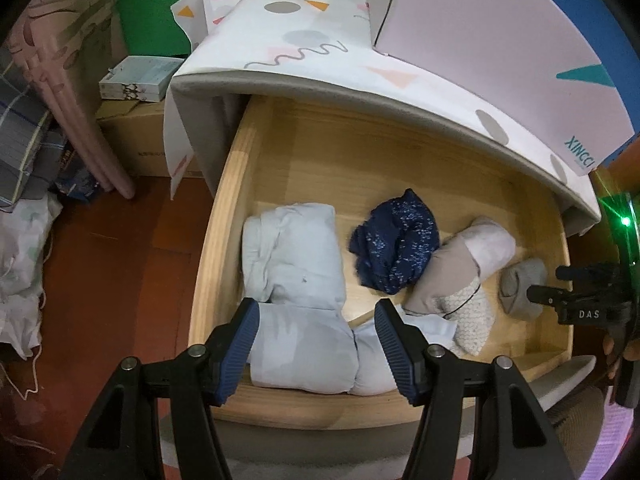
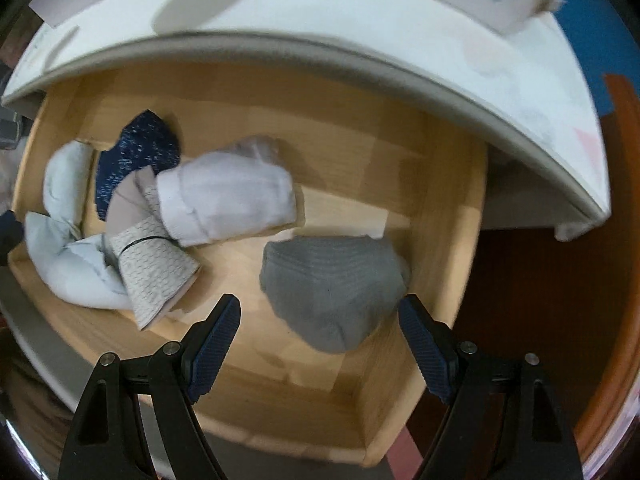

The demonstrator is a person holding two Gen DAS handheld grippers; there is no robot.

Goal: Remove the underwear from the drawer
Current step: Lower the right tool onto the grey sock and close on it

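Where ribbed fingers (image 2: 320, 340) gape: soft grey knit underwear (image 2: 332, 292), wood drawer (image 2: 460, 240)

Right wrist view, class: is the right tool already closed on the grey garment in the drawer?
No: the right tool stands open above the grey garment, with its fingers clear of the cloth on either side.

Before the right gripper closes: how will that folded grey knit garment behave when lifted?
The folded grey knit garment is probably floppy: it lies slumped in soft folds on the wooden drawer floor. It likely unfolds and drapes when pinched. It looks light, and its ribbed knit should not slip much.
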